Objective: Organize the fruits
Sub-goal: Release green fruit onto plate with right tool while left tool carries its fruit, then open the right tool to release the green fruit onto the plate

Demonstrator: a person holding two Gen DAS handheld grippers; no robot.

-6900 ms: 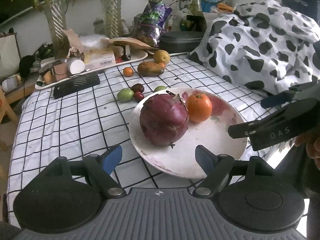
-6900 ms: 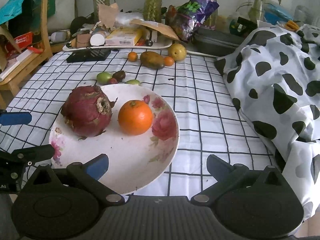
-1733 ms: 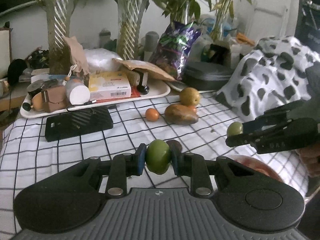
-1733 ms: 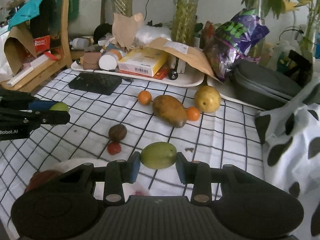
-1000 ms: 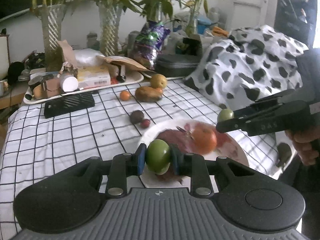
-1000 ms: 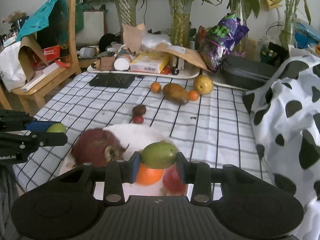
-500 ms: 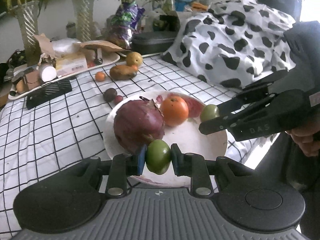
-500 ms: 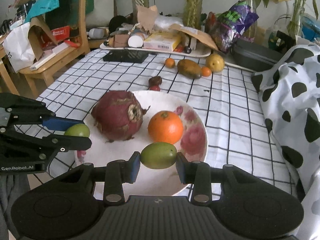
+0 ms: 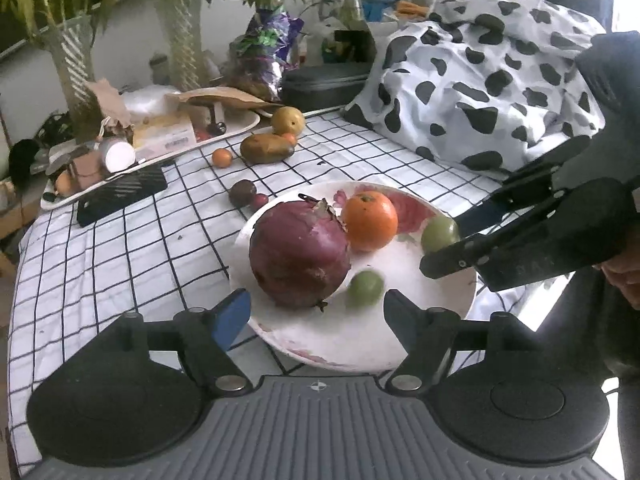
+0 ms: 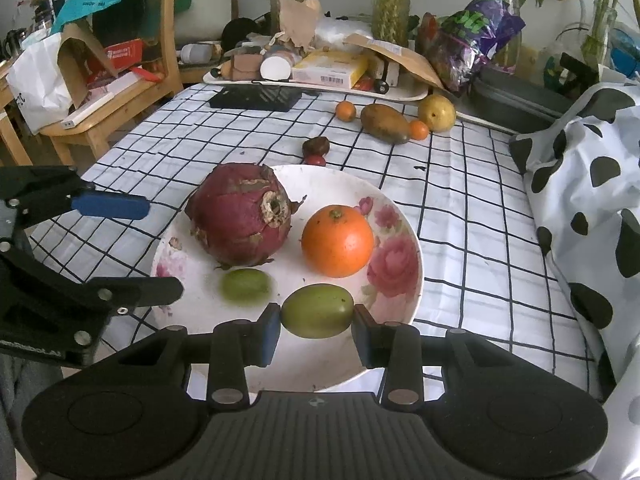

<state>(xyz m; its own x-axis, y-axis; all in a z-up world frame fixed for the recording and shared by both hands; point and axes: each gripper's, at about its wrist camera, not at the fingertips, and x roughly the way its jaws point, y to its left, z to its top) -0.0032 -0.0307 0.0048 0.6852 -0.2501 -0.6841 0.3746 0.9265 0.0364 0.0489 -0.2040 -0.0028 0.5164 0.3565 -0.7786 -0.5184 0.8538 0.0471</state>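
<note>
White floral ceramic plate [image 10: 404, 216] sits near the counter's front edge, holding a big purple-red fruit [image 10: 242, 214], an orange [image 10: 337, 241] and a blurred small green fruit [image 10: 245, 285], which might roll off. Right claw [image 10: 316, 326] clamps another green fruit [image 10: 318, 311]; left claw [image 9: 316, 316] gapes apart.

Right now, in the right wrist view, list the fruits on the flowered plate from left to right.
Big purple-red dragon fruit → small blurred green fruit → oval green fruit held by the right tongs → round orange.

Checked tablecloth [image 10: 460, 216] — cluttered tray [image 10: 400, 94] behind, cow-print blanket [image 10: 588, 184] alongside.
</note>
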